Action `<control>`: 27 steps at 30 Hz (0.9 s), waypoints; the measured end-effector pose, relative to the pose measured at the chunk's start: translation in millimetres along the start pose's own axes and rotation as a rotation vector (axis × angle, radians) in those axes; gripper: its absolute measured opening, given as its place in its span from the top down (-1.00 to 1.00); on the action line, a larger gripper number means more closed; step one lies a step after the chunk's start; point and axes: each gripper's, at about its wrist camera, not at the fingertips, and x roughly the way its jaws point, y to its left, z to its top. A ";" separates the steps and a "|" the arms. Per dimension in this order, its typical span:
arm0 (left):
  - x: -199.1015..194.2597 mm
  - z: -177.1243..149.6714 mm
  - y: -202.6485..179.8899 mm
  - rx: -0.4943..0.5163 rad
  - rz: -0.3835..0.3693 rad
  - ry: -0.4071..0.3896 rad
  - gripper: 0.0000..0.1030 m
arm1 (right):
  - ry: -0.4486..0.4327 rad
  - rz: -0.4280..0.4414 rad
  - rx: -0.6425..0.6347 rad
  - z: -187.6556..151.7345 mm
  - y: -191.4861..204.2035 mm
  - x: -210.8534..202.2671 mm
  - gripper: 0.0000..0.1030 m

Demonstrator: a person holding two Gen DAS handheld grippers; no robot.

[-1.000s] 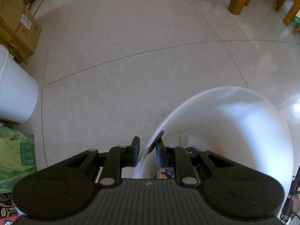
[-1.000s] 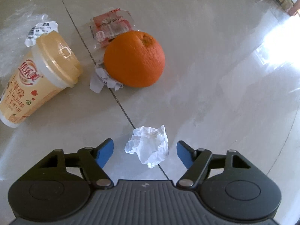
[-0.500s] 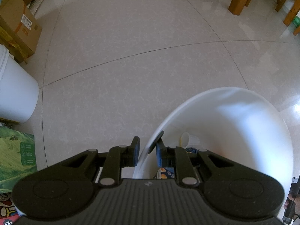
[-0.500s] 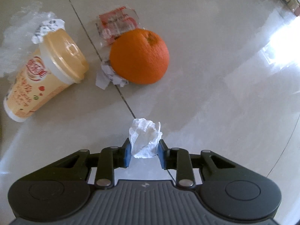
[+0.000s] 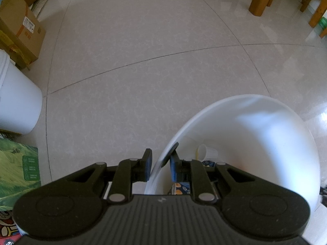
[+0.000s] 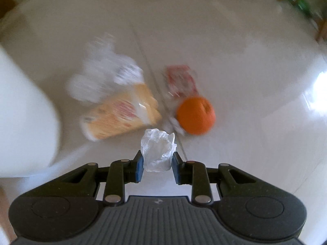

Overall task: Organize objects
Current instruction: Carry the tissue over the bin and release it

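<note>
Beyond the right gripper [image 6: 157,164], the cup [image 6: 120,118], orange [image 6: 195,115] and wrappers [image 6: 180,80] are smeared by motion blur; labels cannot be read.

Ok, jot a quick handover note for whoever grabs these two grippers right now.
Left gripper: shut on the rim of the white bucket, holding it.
Right gripper: shut on a crumpled tissue, lifted off the floor.
Already in the bucket: a small paper cup and some packaging.
On the floor: orange, milk tea cup on its side, red snack packet, clear plastic wrap, small paper scrap.
Next: probably drop the tissue into the bucket, then collect the rest.
</note>
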 end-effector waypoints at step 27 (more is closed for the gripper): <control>-1.4 -2.3 -5.0 0.019 0.013 -0.011 0.67 | -0.201 0.337 -0.531 58.4 199.0 -176.0 -0.22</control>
